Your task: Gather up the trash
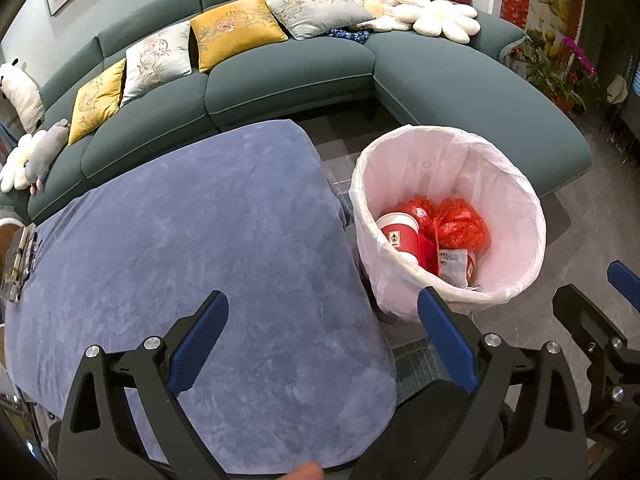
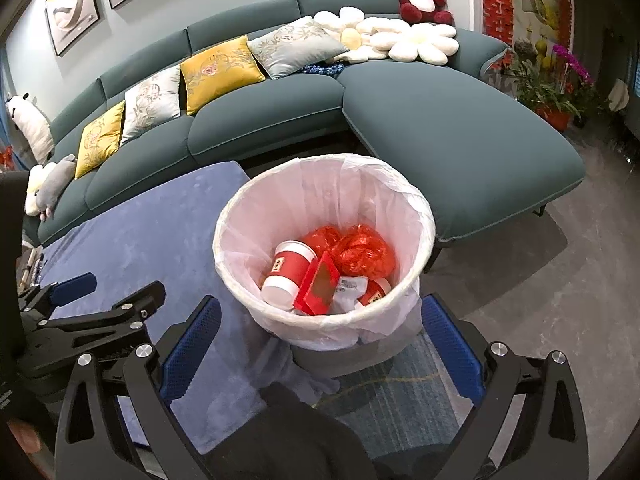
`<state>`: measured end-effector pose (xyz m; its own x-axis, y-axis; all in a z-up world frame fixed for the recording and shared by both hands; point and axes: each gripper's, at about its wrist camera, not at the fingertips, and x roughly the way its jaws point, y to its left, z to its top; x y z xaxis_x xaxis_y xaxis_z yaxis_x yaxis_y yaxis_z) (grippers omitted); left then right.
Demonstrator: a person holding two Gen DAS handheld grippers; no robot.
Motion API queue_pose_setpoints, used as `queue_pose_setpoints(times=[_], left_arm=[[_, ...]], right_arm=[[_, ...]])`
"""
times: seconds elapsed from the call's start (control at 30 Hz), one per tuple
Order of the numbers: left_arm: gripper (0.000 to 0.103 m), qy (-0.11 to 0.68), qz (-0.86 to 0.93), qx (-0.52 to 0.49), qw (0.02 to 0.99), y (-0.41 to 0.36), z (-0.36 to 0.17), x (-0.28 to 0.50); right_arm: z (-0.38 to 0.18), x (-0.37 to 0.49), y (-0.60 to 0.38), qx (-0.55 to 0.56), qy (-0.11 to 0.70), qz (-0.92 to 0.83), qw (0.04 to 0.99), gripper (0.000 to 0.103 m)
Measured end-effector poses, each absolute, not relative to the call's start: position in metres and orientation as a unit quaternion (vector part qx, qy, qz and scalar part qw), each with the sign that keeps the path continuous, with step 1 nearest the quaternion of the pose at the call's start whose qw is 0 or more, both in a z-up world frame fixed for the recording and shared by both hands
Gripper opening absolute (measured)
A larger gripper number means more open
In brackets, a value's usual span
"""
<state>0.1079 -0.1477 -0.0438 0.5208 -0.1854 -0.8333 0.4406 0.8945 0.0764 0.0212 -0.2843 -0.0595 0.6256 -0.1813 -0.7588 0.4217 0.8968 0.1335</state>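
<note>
A white-lined trash bin (image 2: pixel 240 280) (image 1: pixel 532 240) stands on the floor beside the blue-covered table (image 1: pixel 192 248) (image 2: pixel 132 248). Inside lie a red paper cup (image 2: pixel 290 272) (image 1: pixel 398 238), a red box (image 2: pixel 320 286), crumpled red plastic bags (image 2: pixel 362 252) (image 1: pixel 456 226) and a white wrapper (image 2: pixel 352 286). My left gripper (image 1: pixel 324 308) is open and empty above the table's right end, left of the bin; it also shows in the right wrist view (image 2: pixel 116 286). My right gripper (image 2: pixel 320 320) is open and empty over the bin's near rim; it shows in the left wrist view (image 1: pixel 596 284).
A teal sectional sofa (image 2: pixel 440 128) with yellow and grey cushions (image 2: pixel 216 68) curves behind the table and bin. Potted flowers (image 2: pixel 556 76) stand at the far right. Small metal items (image 1: pixel 20 256) lie on the table's left edge. A blue patterned rug (image 2: pixel 400 400) lies under the bin.
</note>
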Motion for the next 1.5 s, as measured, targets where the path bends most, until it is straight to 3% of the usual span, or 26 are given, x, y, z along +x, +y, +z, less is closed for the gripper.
queue_pose_setpoints(times=[1.5], left_arm=[[0.093, 0.465, -0.152, 0.143, 0.861, -0.134, -0.052, 0.083]], right_arm=[[-0.065, 0.004, -0.263, 0.115, 0.413, -0.162, 0.889, 0.097]])
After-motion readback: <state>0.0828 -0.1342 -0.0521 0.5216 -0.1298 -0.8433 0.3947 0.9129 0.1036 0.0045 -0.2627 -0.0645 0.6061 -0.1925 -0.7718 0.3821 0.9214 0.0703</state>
